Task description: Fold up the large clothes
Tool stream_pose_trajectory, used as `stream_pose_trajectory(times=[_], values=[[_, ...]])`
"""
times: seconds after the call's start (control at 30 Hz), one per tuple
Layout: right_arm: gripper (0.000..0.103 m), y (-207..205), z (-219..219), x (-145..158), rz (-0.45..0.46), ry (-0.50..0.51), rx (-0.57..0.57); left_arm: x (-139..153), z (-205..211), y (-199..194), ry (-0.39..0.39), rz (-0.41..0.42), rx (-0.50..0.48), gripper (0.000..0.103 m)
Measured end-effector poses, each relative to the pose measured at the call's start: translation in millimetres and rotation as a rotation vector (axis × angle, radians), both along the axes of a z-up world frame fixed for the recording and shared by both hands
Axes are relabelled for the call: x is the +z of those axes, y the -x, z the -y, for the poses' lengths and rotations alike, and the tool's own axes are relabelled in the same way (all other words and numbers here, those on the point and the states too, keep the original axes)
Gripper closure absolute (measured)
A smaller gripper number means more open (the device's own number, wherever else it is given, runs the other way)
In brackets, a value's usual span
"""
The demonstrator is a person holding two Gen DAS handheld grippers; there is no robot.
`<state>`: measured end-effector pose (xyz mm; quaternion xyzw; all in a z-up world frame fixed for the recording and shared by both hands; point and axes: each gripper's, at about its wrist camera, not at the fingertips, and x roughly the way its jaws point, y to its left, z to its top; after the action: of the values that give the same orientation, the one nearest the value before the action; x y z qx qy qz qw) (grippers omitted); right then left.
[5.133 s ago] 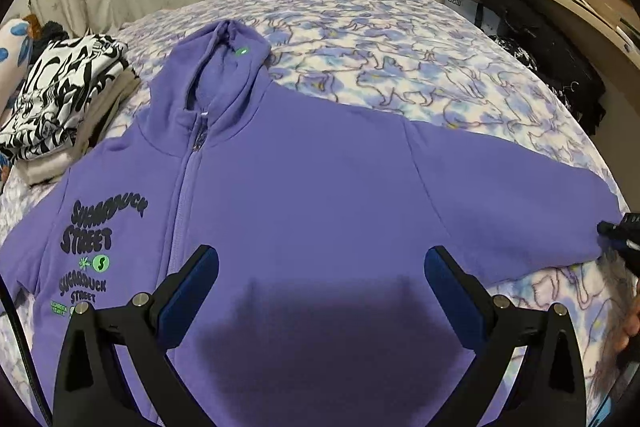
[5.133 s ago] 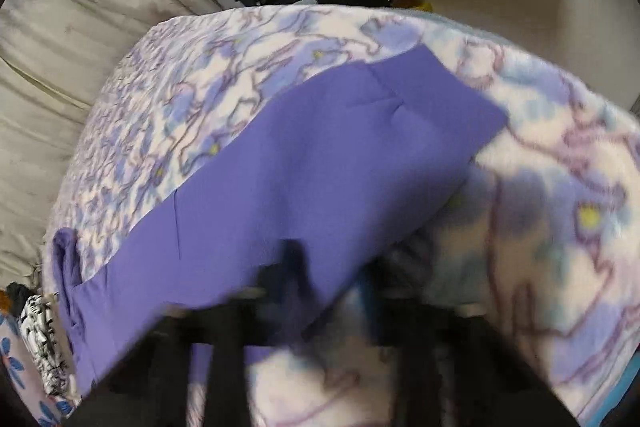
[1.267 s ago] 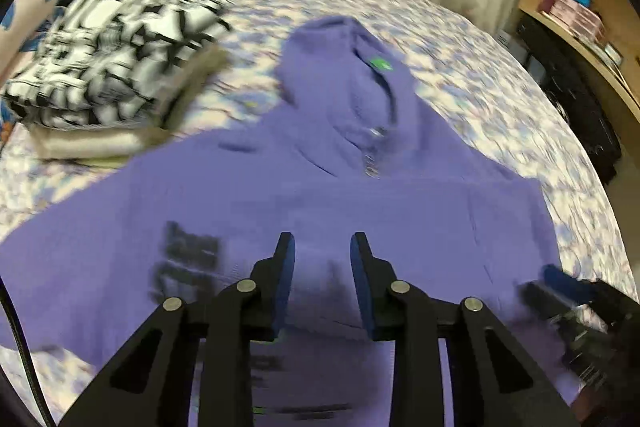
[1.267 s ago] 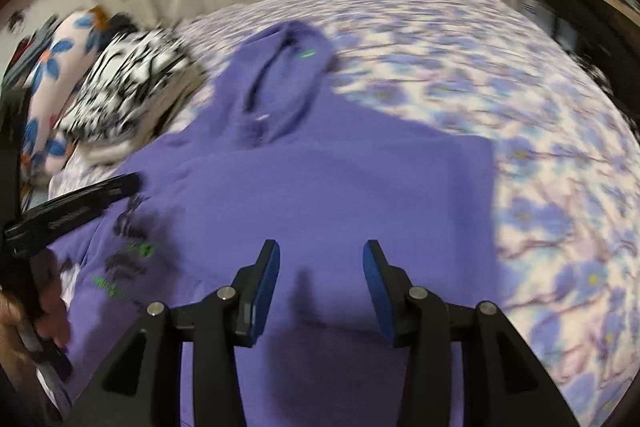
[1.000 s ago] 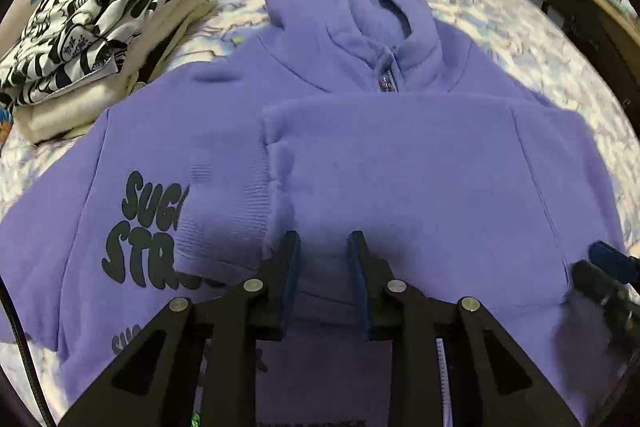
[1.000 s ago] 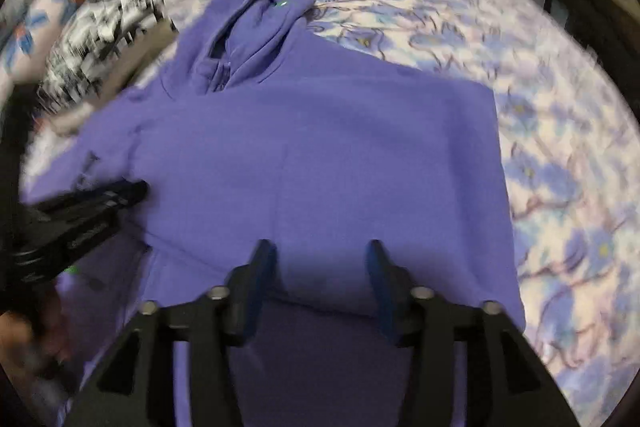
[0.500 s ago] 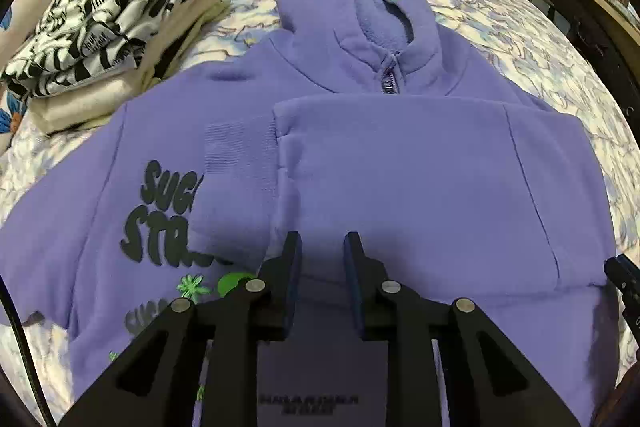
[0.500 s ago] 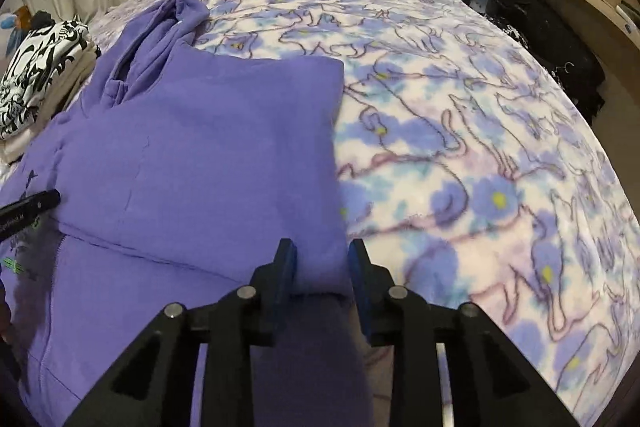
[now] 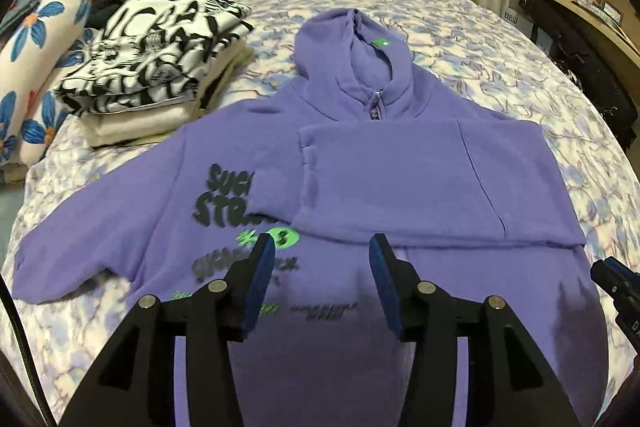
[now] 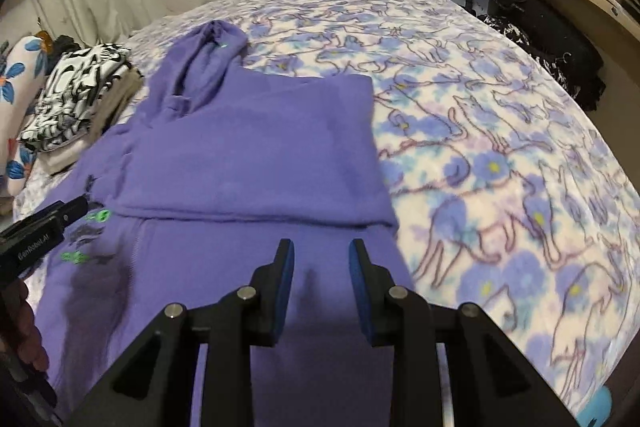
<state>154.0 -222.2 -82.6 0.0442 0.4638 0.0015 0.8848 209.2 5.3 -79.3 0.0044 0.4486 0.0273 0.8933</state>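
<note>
left wrist view shows the purple hoodie (image 9: 400, 179) flat on the bed (image 9: 480, 39), one sleeve folded across its chest. it looks thick, soft and limp; the free sleeve (image 9: 100, 211) at middle left seems the best hold. left gripper (image 9: 322, 253) and right gripper (image 10: 320, 261) both stand apart, holding nothing.

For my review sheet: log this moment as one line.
left gripper: open, empty | right gripper: open, empty | hoodie: flat on bed | one sleeve: folded across chest

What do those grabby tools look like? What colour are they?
Both are black with two fingers. The left tool has dark blue pads on the inside and small silver bolts on its joints. The right tool looks the same. White lettering marks the left tool's side in the right wrist view. A thin black cable runs beside the left one.
</note>
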Motion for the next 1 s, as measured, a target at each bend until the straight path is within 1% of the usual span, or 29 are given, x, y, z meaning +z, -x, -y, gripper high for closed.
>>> stream_pose_trajectory(times=[0.13,0.23,0.43,0.53,0.67,0.87,1.0], values=[[0.075,20.5,-16.0,5.7,-0.005,-0.012,0.034,7.4,-11.0,25.4,0.013,0.024,0.021,0.046],[0.074,34.5,-29.2,7.4,-0.010,-0.002,0.061,8.1,-22.5,46.6,0.030,0.024,0.029,0.046],[0.072,60.8,-56.7,3.3,-0.032,0.019,0.109,9.2,-46.9,85.2,0.031,0.029,0.049,0.046],[0.072,68.5,-69.7,0.3,-0.044,0.028,0.131,9.3,-65.3,103.9,0.039,0.020,0.066,0.045],[0.072,74.9,-92.7,-4.2,-0.060,0.037,0.162,8.5,-95.0,125.5,0.047,0.012,0.112,0.044],[0.072,79.3,-131.8,-5.8,-0.067,0.049,0.217,6.0,-142.2,147.6,0.081,-0.007,0.185,0.044],[0.072,80.4,-159.6,-6.0,-0.070,0.064,0.262,1.7,-175.5,160.9,0.089,-0.008,0.243,0.043]])
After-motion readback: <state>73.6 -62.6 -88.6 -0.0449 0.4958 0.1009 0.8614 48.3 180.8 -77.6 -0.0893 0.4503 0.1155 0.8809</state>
